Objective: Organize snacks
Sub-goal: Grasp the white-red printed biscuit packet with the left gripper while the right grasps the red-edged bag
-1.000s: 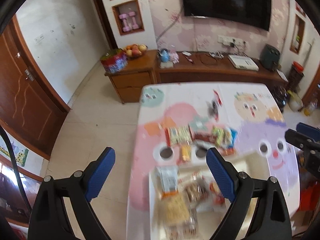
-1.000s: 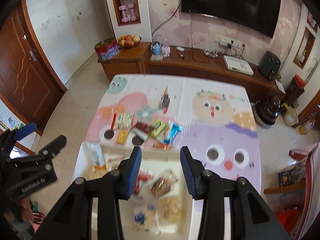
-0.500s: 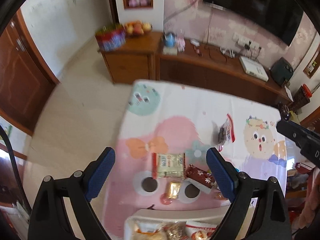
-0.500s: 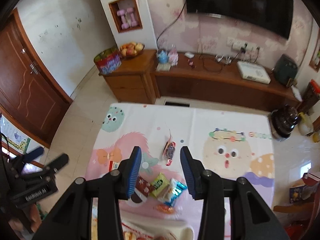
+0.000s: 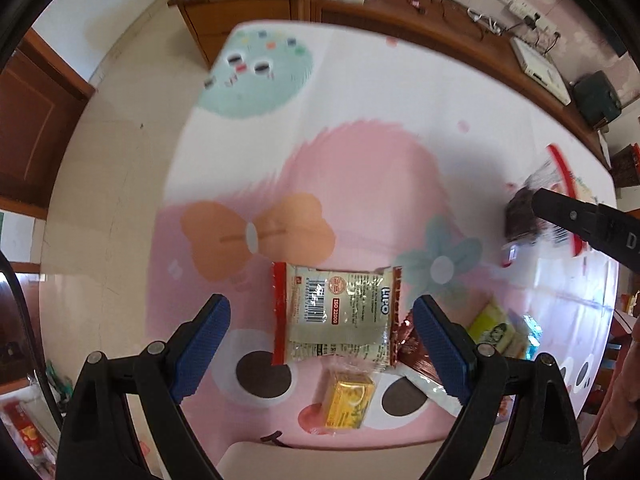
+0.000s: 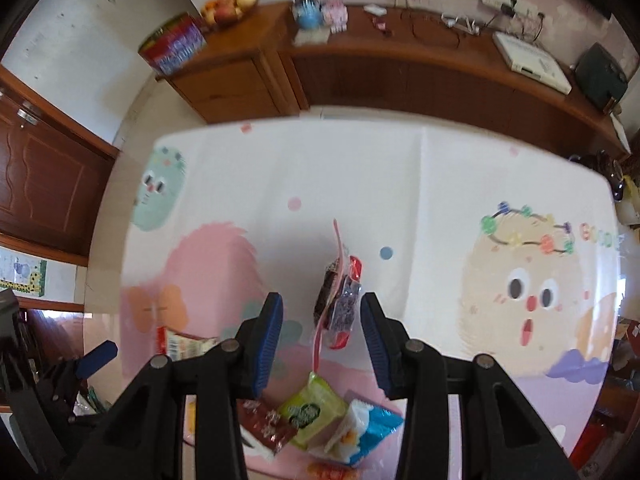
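My left gripper is open, its blue fingers on either side of a clear snack packet with red ends lying on the cartoon tablecloth. A small yellow packet lies just below it and a dark red wrapper to its right. My right gripper is open around a dark snack bag with red trim. Green, blue-white and dark red packets lie below it. The same dark bag shows in the left wrist view.
A white tray rim sits at the table's near edge. A wooden sideboard with a fruit bowl and a colourful tin stands beyond the far edge. A wooden door is at left.
Both grippers have moved forward and down from over the tray towards the loose snacks. The left one now frames the clear packet; the right one frames the dark bag. Both stay open.
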`<state>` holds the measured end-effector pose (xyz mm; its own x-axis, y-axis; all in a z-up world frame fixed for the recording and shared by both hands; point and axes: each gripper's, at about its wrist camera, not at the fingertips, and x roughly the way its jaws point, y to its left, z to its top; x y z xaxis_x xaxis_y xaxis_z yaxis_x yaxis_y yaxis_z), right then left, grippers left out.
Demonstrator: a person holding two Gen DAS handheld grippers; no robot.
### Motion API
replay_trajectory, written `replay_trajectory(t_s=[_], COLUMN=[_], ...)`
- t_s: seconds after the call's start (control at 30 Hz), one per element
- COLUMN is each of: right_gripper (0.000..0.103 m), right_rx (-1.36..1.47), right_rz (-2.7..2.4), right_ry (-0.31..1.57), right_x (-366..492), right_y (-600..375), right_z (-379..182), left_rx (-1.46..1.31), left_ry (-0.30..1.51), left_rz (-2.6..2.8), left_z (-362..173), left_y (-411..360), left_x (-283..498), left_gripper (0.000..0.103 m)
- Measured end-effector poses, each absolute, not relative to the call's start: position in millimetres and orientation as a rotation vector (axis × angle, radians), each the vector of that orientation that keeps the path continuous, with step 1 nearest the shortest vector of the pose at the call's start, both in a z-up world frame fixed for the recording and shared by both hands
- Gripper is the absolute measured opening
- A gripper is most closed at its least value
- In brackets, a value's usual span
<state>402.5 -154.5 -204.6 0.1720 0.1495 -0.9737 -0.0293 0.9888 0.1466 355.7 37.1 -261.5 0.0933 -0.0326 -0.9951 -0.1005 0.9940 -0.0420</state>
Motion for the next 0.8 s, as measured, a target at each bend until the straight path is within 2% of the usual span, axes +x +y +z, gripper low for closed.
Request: replay_trajectory(t_s=[0.2,0.23,0.37,0.53,0.6,0.67,0.8], right_gripper=[0.041,0.039,0.020,0.017,0.017,0.017,0.017], right_rx=[0.064,0.062,0.072,0.061,0.056,0.043,0.046], right_rz=[0.105,0.101,0.113,0.122,0.131,0.136,0.148], right_ry=[1.449,1.452,1.463,1.438,1.432,1.425,1.412], right_x=[404.0,403.9,402.9,397.6,394.2,391.2,384.0], right_y=[-152.1,-152.4,-155.8,-159.0,-158.8,-158.1,-158.4], right_z=[-231.2,-232.8,-238.7,-236.1,-234.2,-232.3,-224.8], left_rx=[-0.129,-0.135,-0.179,-0.186,-0.155,-0.124,-0.146], left_ry=[1.534,1.540,1.566,1.578,1.571,1.560,1.541], left_rz=[0.041,0.043,0.038,0.040,0.057,0.075,0.071], left_z=[-286.1,-289.1,-299.0,-307.4,-307.8,-304.9,-296.3], left_y=[32.7,32.9,32.7,28.7,25.9,23.8,20.4], left_x=[357.2,357.3,356.9,357.0,358.3,357.5,355.3], left_gripper=[0.092,0.092,0.092,0.089,0.084,0.070,0.053])
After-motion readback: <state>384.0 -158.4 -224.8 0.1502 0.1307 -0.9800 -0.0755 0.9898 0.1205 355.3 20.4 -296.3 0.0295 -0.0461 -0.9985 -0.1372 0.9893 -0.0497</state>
